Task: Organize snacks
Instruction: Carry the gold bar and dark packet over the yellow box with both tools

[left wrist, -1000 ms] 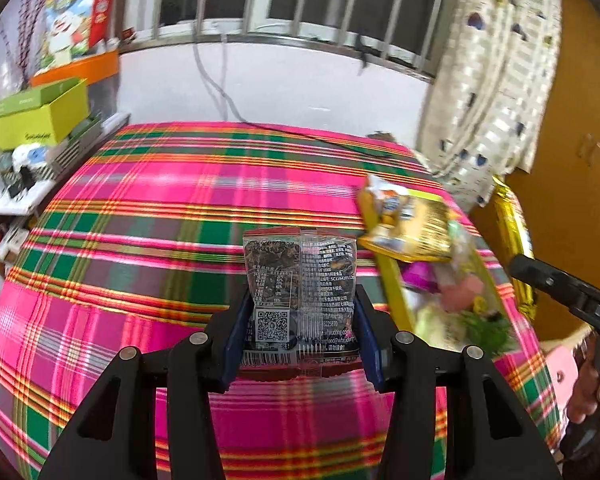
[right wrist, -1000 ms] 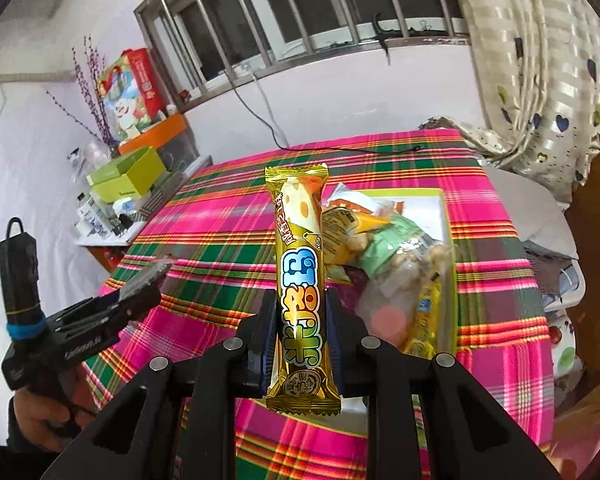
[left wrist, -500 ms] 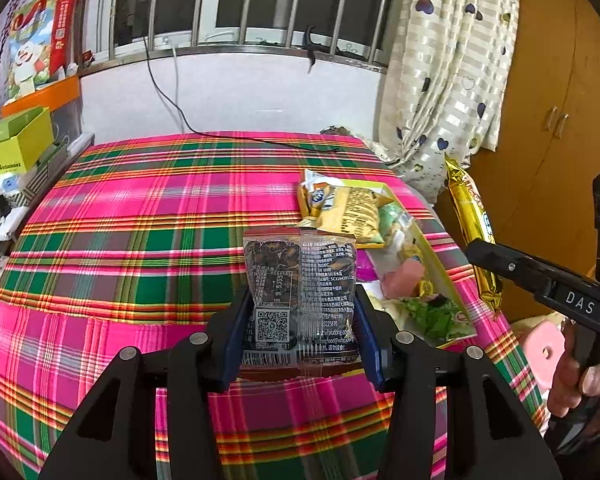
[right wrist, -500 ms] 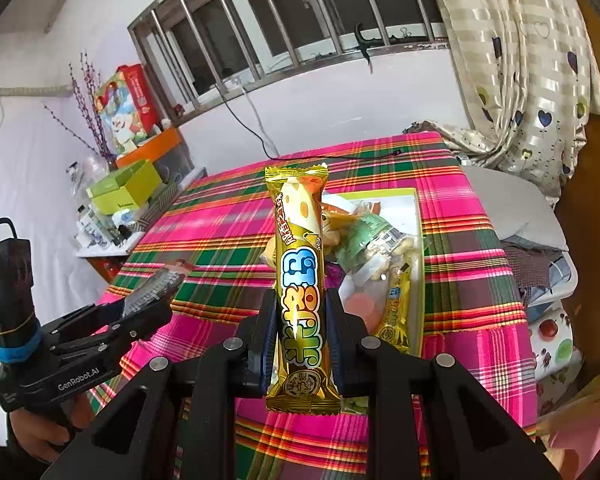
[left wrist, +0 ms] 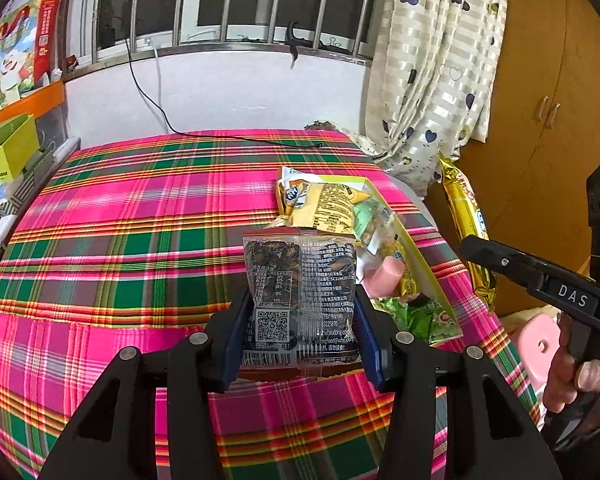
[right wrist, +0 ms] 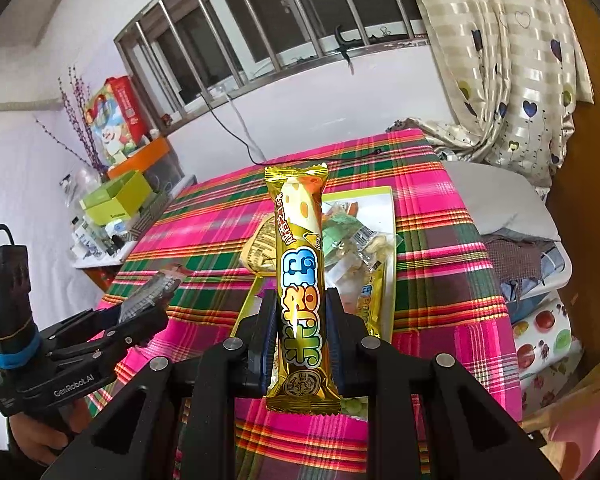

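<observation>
My left gripper (left wrist: 300, 320) is shut on a clear packet of dark snack (left wrist: 300, 284) and holds it upright above the plaid table (left wrist: 140, 240), just left of the yellow-green tray (left wrist: 428, 272). My right gripper (right wrist: 301, 320) is shut on a long gold snack bar (right wrist: 300, 280), upright above the near end of the tray (right wrist: 388, 240). The tray holds several snack packets, among them a yellow bag (left wrist: 324, 204). The right gripper with its bar (left wrist: 466, 232) shows in the left wrist view; the left gripper (right wrist: 148, 304) shows in the right wrist view.
A black cable (left wrist: 220, 136) lies along the table's far edge. A side shelf with green boxes (left wrist: 4, 152) stands left. A curtain (left wrist: 432, 80) and wooden cupboard (left wrist: 548, 100) are on the right. A pink stool (left wrist: 540, 340) is beside the table.
Both grippers have pulled back and risen slightly with their snacks. The left wrist view has swung right, so the tray sits closer to its packet.
</observation>
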A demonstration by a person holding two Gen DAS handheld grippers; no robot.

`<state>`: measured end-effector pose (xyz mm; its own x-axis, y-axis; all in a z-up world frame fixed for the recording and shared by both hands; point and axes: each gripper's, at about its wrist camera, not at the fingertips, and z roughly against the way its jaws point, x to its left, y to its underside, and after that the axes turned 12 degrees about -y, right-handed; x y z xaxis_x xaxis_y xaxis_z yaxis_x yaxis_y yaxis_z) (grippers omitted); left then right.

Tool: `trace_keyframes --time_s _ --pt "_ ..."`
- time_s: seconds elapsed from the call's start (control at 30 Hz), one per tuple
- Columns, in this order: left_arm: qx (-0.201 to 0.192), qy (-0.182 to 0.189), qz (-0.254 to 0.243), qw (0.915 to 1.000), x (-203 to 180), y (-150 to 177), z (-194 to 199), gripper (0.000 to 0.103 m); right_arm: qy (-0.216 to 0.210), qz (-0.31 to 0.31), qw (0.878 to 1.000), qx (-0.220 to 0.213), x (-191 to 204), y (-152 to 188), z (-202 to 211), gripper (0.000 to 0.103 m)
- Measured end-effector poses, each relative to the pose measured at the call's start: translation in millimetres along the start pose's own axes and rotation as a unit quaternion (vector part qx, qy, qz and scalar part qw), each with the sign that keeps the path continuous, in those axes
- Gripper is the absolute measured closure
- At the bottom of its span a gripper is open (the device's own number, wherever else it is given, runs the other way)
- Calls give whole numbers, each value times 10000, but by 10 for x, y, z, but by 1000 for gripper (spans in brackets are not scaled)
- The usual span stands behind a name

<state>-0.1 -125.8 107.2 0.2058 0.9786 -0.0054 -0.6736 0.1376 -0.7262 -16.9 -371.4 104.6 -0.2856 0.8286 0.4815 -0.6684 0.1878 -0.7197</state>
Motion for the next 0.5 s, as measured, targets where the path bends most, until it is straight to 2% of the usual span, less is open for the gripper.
trace_keyframes --time_s 0.5 --pt "201 158 -122 9996 -103 -4 -253 54 164 -442 9987 178 -351 -85 -381 83"
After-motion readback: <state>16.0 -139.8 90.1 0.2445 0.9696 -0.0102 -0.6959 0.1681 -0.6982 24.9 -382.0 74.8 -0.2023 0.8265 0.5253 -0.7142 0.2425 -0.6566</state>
